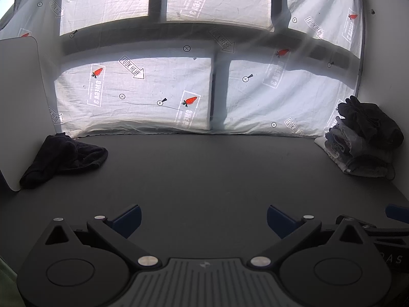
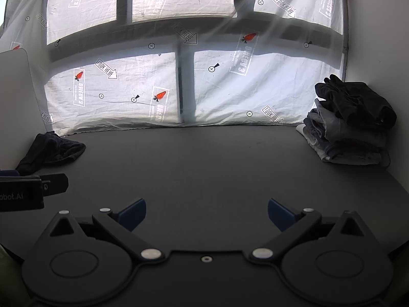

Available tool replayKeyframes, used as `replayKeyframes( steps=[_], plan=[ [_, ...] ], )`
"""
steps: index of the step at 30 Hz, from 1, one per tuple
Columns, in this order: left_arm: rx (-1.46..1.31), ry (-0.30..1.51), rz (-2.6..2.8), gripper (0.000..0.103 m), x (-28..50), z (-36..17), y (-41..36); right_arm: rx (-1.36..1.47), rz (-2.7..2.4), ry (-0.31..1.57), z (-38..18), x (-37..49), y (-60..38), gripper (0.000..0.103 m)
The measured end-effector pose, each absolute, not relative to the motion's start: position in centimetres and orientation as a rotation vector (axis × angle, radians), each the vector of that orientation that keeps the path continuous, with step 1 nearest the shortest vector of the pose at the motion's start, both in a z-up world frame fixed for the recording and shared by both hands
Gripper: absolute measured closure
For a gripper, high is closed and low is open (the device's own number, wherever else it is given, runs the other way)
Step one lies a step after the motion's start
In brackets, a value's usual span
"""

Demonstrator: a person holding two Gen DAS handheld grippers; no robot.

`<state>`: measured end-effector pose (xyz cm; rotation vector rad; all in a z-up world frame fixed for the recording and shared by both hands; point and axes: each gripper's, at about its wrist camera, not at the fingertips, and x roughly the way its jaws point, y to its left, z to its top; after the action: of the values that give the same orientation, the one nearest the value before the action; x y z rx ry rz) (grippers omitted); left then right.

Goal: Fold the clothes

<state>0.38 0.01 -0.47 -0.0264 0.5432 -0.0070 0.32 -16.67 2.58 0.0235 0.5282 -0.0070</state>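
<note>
A crumpled dark garment (image 1: 64,157) lies unfolded at the far left of a dark grey counter (image 1: 204,174), touching a white panel (image 1: 20,102) that stands along the counter's left edge. In the right wrist view the same garment (image 2: 51,151) sits in the same far-left corner.

At the far right of the counter stands a stack of folded clothes (image 1: 363,143): grey and pale pieces below, with a loosely bunched black piece on top. The stack (image 2: 350,128) is well apart from the crumpled garment, with bare counter between them.

The left gripper (image 1: 203,221) hovers low over the near middle of the counter, its two blue-tipped fingers (image 1: 127,220) spread wide with nothing between them. The right gripper (image 2: 207,215) is just beside it, fingers (image 2: 281,213) likewise spread wide and holding nothing. Part of the left gripper's black body shows at the left edge of the right wrist view, and part of the right gripper's at the right edge of the left wrist view.

Behind the counter hangs a thin white sheet (image 1: 143,94) printed with red carrots, arrows reading "LOOK HERE", and small crossed circles. Bright window panes glow through it, divided by dark bars.
</note>
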Motion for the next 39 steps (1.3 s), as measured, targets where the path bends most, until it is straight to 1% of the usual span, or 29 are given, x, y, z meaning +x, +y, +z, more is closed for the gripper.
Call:
replayKeyframes(
  steps=[28,34,39],
  plan=[
    [-0.005,0.586,-0.029,0.0,1.1,-1.4,1.2,0.052,-0.058,0.538,2.3,1.0,-15.9,0.0],
    [-0.031,0.616,0.003,0.0,2.2,-2.1,1.5,0.017,-0.047,0.544,2.0,2.4,-15.7,0.0],
    [-0.05,0.654,0.054,0.0,4.4,-2.8,2.0,-0.003,-0.061,0.582,1.1,5.2,-16.0,0.0]
  ],
)
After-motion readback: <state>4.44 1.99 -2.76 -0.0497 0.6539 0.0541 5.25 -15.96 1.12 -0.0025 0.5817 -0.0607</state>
